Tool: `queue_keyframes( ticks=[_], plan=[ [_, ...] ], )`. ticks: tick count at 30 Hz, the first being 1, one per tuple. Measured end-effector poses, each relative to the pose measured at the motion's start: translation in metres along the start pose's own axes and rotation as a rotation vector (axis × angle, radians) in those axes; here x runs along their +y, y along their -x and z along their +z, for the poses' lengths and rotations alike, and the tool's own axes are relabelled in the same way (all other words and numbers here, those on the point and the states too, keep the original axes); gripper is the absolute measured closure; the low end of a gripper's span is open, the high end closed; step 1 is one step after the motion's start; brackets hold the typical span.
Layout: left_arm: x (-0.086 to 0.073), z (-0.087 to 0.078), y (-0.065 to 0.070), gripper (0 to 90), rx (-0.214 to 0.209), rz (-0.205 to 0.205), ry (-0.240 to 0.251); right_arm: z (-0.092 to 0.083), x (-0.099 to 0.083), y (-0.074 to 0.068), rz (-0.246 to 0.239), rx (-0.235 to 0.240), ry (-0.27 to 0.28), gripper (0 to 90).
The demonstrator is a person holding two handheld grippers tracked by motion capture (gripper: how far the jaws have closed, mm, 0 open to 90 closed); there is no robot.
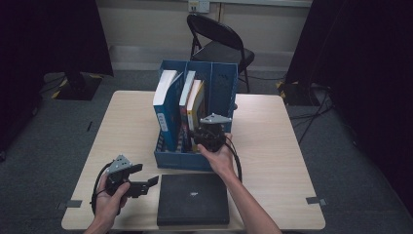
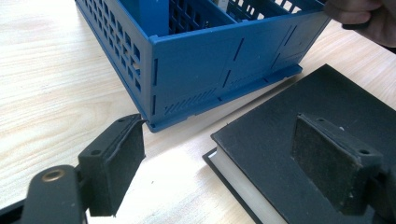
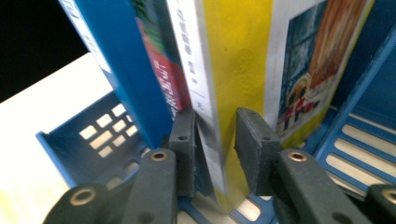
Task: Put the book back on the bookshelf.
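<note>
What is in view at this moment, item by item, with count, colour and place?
Table: one, light wood, centre of the room.
File rack: one, blue, with dividers, on the table's middle.
Books in the rack: three, leaning; a blue book at the left, a white-spined book in the middle, a yellow book at the right.
Black book: one, flat on the table in front of the rack.
Folding chair: one, black, behind the table.
Tape marks: grey, on the floor by the table's near corners.
Left gripper: black, jaws open, hovering by the black book's corner.
Right gripper: black, jaws set either side of the yellow book's spine inside the rack.
</note>
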State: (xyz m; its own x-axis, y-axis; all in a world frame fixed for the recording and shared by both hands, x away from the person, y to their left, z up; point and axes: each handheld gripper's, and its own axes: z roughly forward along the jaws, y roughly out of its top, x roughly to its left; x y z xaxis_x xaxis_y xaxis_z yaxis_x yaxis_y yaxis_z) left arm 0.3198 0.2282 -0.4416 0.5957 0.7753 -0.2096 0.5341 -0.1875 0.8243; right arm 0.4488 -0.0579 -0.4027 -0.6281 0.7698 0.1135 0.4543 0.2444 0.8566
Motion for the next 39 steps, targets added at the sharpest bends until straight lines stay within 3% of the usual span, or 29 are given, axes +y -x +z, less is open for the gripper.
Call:
queue_keyframes(
  ticks=[4, 9, 15, 18, 27, 37, 39],
  plan=[
    [0.000, 0.000, 0.001, 17.3, -0.001, 0.004, 0.000, -0.005, 0.002, 0.002, -0.001, 0.016, 0.009, 72.9],
    [0.001, 0.000, 0.001, 17.3, -0.002, 0.003, 0.003, 0.001, 0.005, 0.001, -0.026, 0.021, -0.006, 75.4],
    [0.000, 0.000, 0.000, 17.3, 0.001, -0.006, 0.007, 0.005, 0.012, 0.003, -0.046, 0.010, -0.023, 74.7],
    [0.000, -0.001, 0.000, 17.4, -0.001, -0.003, 0.008, 0.009, 0.015, 0.007, -0.027, 0.002, -0.026, 74.7],
    [0.000, 0.000, 0.000, 17.3, 0.001, -0.005, 0.007, 0.015, 0.029, 0.013, -0.033, -0.010, -0.033, 72.8],
    [0.000, 0.000, 0.000, 17.3, 0.000, 0.001, 0.003, 0.015, 0.030, 0.014, -0.035, -0.016, -0.026, 72.6],
    [0.000, 0.000, 0.000, 17.3, -0.001, -0.003, 0.006, 0.015, 0.028, 0.014, -0.040, -0.011, -0.034, 68.0]
  ],
)
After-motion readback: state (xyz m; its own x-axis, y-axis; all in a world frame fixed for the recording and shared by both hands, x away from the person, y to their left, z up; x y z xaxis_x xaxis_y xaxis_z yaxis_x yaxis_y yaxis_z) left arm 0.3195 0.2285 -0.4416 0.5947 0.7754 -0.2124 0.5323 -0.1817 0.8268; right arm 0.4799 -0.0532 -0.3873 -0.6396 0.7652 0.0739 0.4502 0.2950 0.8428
